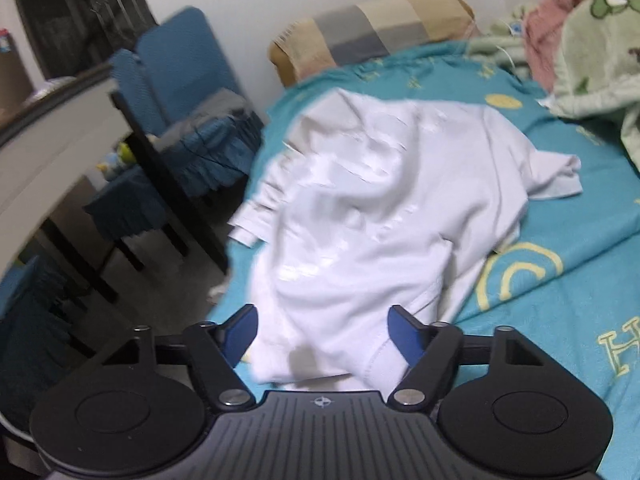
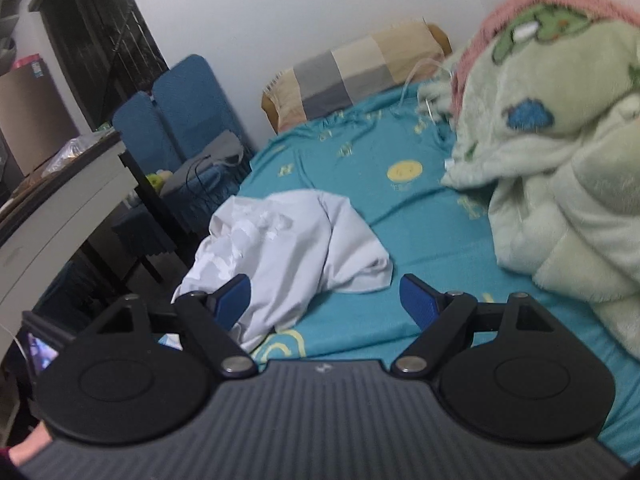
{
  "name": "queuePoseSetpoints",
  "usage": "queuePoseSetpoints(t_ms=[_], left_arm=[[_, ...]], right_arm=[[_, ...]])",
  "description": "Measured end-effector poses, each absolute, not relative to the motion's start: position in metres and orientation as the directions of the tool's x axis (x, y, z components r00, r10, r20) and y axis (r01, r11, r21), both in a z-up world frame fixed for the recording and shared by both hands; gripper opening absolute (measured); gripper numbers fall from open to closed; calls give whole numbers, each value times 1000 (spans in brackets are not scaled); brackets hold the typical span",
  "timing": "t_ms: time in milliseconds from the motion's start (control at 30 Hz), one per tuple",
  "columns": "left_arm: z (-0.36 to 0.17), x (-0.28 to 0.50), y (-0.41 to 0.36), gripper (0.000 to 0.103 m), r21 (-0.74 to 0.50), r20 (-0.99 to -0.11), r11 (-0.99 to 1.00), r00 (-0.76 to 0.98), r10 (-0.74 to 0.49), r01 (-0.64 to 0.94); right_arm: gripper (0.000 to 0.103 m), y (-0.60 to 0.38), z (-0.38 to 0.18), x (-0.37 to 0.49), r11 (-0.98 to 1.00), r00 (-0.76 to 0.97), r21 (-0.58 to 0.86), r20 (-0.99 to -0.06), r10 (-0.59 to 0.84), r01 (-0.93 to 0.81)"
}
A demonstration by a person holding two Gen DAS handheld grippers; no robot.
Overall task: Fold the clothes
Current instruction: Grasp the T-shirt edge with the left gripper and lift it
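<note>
Spreading wide, my left gripper (image 1: 322,330) straddles the crumpled white shirt (image 1: 372,200); my right gripper (image 2: 326,300) gapes empty over the teal sheet (image 2: 420,232), green blanket (image 2: 560,184) alongside.

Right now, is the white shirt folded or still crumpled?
Crumpled. The white shirt lies bunched and creased on the teal bedsheet, one sleeve sticking out, no neat edges.

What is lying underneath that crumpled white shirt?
The white shirt lies on a teal bedsheet with yellow prints, part of one poking out at its edge. Whatever sits directly beneath is covered.
</note>
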State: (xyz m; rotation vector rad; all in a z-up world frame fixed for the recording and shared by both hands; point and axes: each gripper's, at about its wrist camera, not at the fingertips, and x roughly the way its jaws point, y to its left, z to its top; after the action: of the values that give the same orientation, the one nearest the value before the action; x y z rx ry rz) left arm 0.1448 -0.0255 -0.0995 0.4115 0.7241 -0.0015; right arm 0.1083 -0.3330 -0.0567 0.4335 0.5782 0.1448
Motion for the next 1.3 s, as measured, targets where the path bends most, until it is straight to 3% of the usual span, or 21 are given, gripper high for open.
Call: queuePoseSetpoints(t_ms=[33,67,100,167,233,367,600,800,1100,1300], left_arm=[[-104,148,-27,62,368,-638,918,758,134,147],[-108,150,-29,46,371,-629,917,767,130,149],[-110,151,-28,24,363,-623,920,773,123,146],[-106,152,-22,8,304,-616,945,782,96,123],[-90,145,-9,3,212,-586,974,808,63,77],[-52,125,11,3,71,-505,996,863,-10,53],[-32,91,22,2,-20,-474,988,869,-143,151],[-7,77,48,2,-248,-360,953,897,-257,174],[-8,84,84,2,-387,-338,913,902,-269,127],[-12,92,94,2,-439,-311,893,914,-260,104]], right_arm=[[84,-334,-59,111,894,825,448,-502,260,-10],[84,-334,-61,113,892,825,452,-500,263,-10],[84,-334,-62,115,890,826,456,-498,265,-11],[84,-331,-65,118,895,829,446,-495,262,-17],[82,-328,-66,120,898,824,439,-500,267,-25],[81,-320,-67,117,911,824,410,-498,268,-49],[81,-295,-62,110,933,824,342,-493,280,-112],[79,-253,-60,115,911,790,316,-470,393,-264],[76,-165,-86,175,851,668,250,-533,520,-463],[75,-161,-94,189,871,757,265,-432,490,-413]])
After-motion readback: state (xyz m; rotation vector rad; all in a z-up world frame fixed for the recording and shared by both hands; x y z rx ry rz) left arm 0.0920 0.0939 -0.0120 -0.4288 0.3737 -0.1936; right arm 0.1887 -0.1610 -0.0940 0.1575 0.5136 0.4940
